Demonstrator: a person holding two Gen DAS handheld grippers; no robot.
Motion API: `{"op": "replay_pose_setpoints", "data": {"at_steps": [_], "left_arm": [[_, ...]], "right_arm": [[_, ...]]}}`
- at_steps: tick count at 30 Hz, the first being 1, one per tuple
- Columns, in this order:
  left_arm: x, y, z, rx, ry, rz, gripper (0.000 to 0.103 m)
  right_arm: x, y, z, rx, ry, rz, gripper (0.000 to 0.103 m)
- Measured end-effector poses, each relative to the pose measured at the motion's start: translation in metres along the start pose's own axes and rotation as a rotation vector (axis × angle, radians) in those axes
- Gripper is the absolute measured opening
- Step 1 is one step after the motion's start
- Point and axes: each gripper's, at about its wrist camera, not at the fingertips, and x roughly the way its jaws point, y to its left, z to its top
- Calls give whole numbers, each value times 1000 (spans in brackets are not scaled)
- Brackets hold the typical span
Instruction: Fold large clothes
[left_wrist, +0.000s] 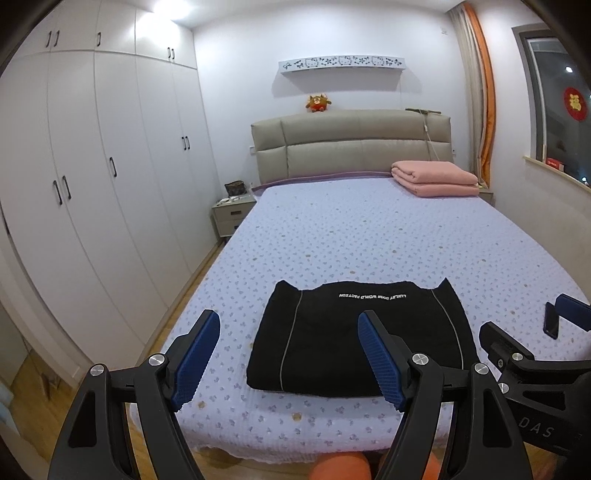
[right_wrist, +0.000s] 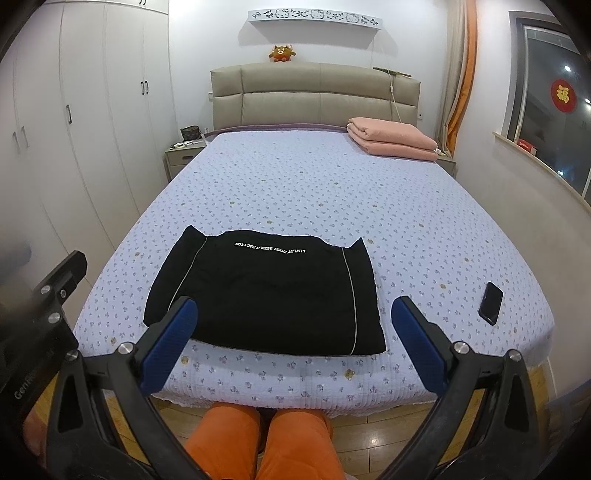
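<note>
A black garment with white lettering and thin pale piping lies folded into a flat rectangle near the foot of the bed; it also shows in the right wrist view. My left gripper is open and empty, held above the bed's near edge, in front of the garment. My right gripper is open and empty, also in front of the garment at the near edge. Neither gripper touches the cloth. The right gripper shows at the right of the left wrist view.
A folded pink blanket lies at the bed's far right by the beige headboard. A black phone lies on the bed right of the garment. White wardrobes line the left wall. A nightstand stands far left.
</note>
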Motion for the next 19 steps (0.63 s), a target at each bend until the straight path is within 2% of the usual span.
{"op": "replay_pose_setpoints", "data": {"at_steps": [6,17,19], "left_arm": [[4,1,-3,-7,20,-13,78],[13,0,-7,4,18,25,78],[15,0,-7,2,31,10,78]], "right_arm": [[4,2,-2,-7,12,2,103],[8,10,-7,-22,34,10,103],[8,10,-7,-23,35,8,103]]}}
